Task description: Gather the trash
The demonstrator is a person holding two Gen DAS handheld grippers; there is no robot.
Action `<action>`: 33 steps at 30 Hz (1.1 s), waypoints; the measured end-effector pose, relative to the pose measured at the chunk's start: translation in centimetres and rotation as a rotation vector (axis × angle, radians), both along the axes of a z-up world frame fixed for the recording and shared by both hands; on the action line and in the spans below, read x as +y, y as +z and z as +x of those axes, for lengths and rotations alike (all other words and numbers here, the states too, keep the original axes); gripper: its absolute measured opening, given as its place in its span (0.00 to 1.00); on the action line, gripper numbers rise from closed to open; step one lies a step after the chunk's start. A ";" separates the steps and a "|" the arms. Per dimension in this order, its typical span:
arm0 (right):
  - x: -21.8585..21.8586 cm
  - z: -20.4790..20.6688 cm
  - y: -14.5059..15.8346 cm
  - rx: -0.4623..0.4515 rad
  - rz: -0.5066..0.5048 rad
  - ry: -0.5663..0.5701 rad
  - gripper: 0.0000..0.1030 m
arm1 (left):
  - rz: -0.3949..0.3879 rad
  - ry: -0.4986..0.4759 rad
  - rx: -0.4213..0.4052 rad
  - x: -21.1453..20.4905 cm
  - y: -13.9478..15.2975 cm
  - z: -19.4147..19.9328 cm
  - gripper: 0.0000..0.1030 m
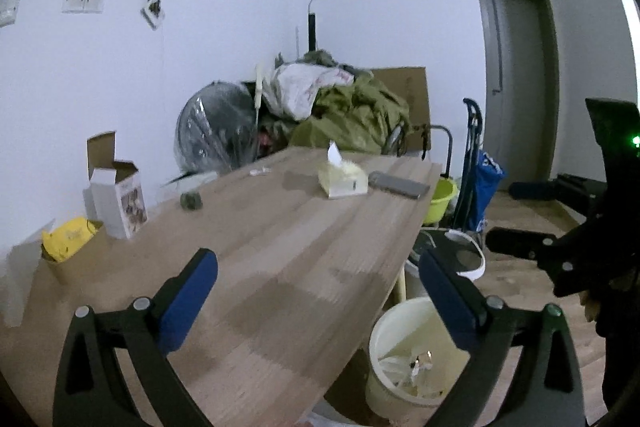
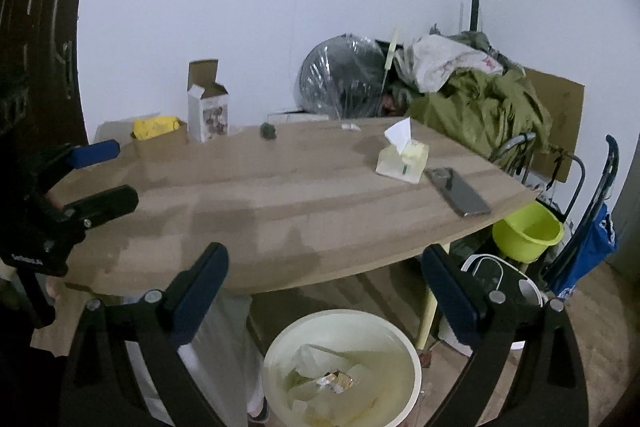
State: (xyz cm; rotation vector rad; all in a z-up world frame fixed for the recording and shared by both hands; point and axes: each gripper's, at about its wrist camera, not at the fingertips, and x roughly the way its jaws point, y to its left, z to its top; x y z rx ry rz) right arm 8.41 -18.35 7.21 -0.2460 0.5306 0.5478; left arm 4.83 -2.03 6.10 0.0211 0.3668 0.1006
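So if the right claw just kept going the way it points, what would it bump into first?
Probably the pale round trash bin just below the open right claw; depth is hard to judge, so perhaps the wooden table edge instead.

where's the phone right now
The phone lies flat near the table's right edge in the right wrist view, just right of the tissue pack, above the green basin.

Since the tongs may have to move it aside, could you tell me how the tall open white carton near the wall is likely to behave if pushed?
The white carton stands upright, tall and narrow, with its top flap raised, so a high push would probably tip it. It looks like thin cardboard, so probably light, and its walls may buckle if squeezed. On the smooth wooden table, a low push would likely slide it.
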 end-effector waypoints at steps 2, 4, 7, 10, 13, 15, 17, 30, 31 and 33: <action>-0.2 -0.4 0.4 -0.009 0.003 -0.007 0.94 | 0.000 -0.014 -0.014 -0.3 0.5 -0.2 0.98; -0.5 -0.6 0.5 -0.014 0.000 -0.014 0.94 | -0.014 -0.040 -0.022 -0.5 0.7 -0.3 0.98; -0.9 -0.8 0.5 -0.016 0.001 -0.029 0.94 | -0.019 -0.059 -0.016 -0.7 0.5 0.1 0.98; -1.4 -0.8 0.0 -0.004 0.003 -0.046 0.94 | -0.018 -0.060 0.006 -0.7 -0.2 0.7 0.98; -1.8 -0.7 -0.6 0.015 0.002 -0.062 0.94 | -0.040 -0.072 0.018 -0.5 -0.7 1.1 0.98; -2.2 -0.7 -1.0 0.026 -0.002 -0.072 0.94 | -0.050 -0.076 0.019 -0.5 -1.0 1.4 0.98; -2.3 -0.7 -1.2 0.031 -0.004 -0.078 0.94 | -0.057 -0.079 0.020 -0.6 -1.2 1.5 0.98; -3.0 -0.2 -1.8 0.046 -0.001 -0.092 0.94 | -0.059 -0.097 0.049 -0.8 -1.7 2.3 0.98; -3.0 -0.2 -1.8 0.048 -0.002 -0.091 0.94 | -0.059 -0.098 0.050 -0.8 -1.7 2.3 0.98; -3.0 -0.1 -1.8 0.050 -0.004 -0.091 0.94 | -0.058 -0.097 0.048 -0.7 -1.6 2.2 0.98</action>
